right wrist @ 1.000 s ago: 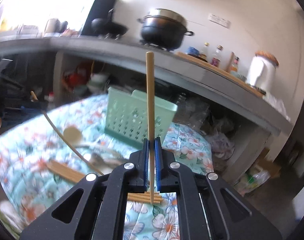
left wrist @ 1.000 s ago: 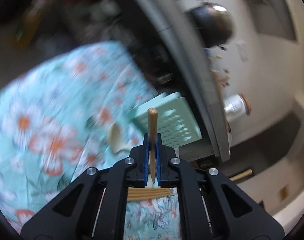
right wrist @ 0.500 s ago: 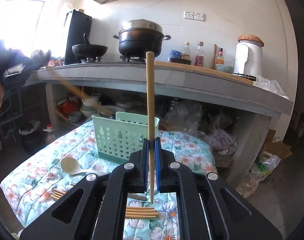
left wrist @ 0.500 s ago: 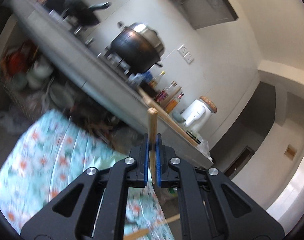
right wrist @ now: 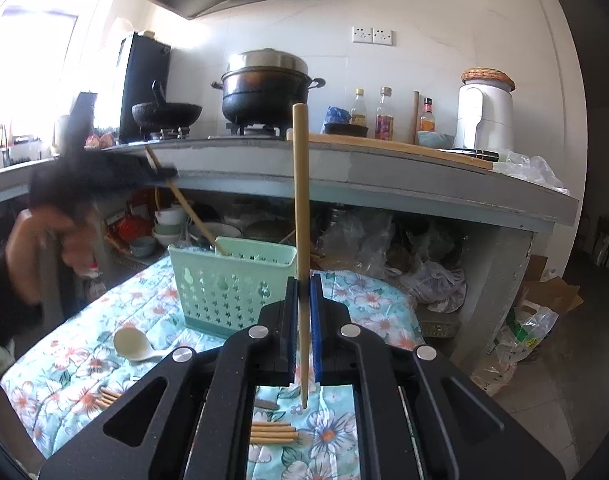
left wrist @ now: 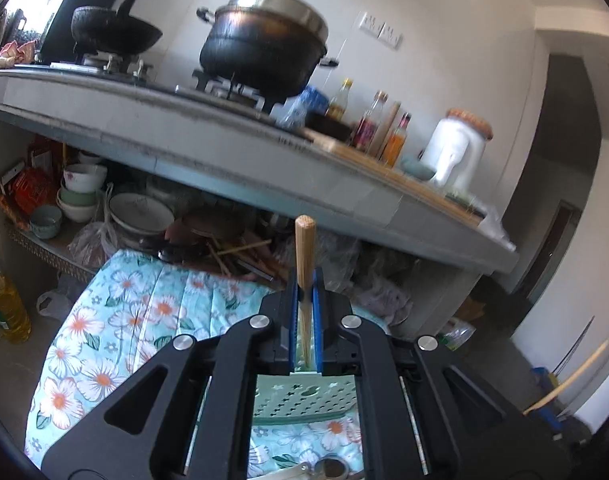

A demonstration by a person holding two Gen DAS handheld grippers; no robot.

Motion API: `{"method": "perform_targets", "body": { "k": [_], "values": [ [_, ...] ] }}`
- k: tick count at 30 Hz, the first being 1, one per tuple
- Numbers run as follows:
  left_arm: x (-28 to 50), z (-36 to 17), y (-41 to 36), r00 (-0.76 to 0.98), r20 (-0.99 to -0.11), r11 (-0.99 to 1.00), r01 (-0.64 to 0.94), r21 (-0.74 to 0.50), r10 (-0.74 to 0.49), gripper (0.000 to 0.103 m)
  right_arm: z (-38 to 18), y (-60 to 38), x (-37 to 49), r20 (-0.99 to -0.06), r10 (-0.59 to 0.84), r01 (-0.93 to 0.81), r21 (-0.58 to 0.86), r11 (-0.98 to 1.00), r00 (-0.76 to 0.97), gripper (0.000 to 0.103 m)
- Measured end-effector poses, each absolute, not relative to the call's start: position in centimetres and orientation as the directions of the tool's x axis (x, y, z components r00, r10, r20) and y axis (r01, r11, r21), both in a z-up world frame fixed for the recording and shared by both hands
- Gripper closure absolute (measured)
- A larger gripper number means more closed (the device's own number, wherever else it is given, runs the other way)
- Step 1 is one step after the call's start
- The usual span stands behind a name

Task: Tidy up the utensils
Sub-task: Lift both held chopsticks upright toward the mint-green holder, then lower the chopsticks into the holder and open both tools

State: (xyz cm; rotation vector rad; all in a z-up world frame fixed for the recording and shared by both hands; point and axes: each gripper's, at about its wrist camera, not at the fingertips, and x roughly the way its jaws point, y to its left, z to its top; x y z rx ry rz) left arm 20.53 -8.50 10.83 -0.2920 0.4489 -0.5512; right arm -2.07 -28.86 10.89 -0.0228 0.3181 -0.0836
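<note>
Two chopsticks are in play, one per gripper. At 9 o'clock in the right wrist view, the left gripper is clamped on a chopstick whose lower tip already dips inside the green basket; judging by that, the step in hand is dropping it in. To do it well, tip the stick more upright so it clears the basket's rim, lower it further, then part the jaws. At 6 o'clock, the right gripper is clamped on a second chopstick, held upright just in front of the basket; it should wait its turn so the two sticks don't cross. Around them on the floral cloth lie a pale spoon at 8 o'clock and loose chopsticks at 6 o'clock. Nothing blocks the basket's mouth.
</note>
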Motion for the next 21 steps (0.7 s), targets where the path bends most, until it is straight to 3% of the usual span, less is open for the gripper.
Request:
{"method": "perform_targets", "body": {
  "k": [3, 7, 9, 16, 21],
  "values": [
    [21.3, 9.9, -8.7, 0.747, -0.352, 0.808, 0.414, -0.419, -0.564, 0.095, 11.9, -29.5, -1.8, -0.288, -0.064, 0.064, -0.007, 0.998, 0.956, 0.097],
    [21.1, 9.6, -7.6, 0.752, -0.352, 0.805, 0.384, -0.453, -0.557, 0.073, 14.0, -30.4, -1.1, -0.237, -0.007, 0.018, 0.043, 0.999, 0.971, 0.097],
    [20.7, 9.6, -6.8, 0.763, -0.344, 0.806, 0.37, -0.462, -0.548, 0.066, 15.2, -30.7, -0.5, -0.207, 0.023, -0.009, 0.069, 0.998, 0.978, 0.097],
    [17.5, 9.4, -3.4, 0.792, -0.359, 0.836, 0.317, -0.447, -0.493, 0.05, 20.2, -31.3, 3.4, -0.077, 0.138, -0.123, 0.177, 0.976, 0.987, 0.097],
    [14.6, 7.3, -1.3, 0.776, -0.413, 0.853, 0.298, -0.428, -0.478, 0.044, 20.1, -30.1, 8.7, -0.094, 0.181, -0.158, 0.211, 0.965, 0.979, 0.097]
  ]
}}
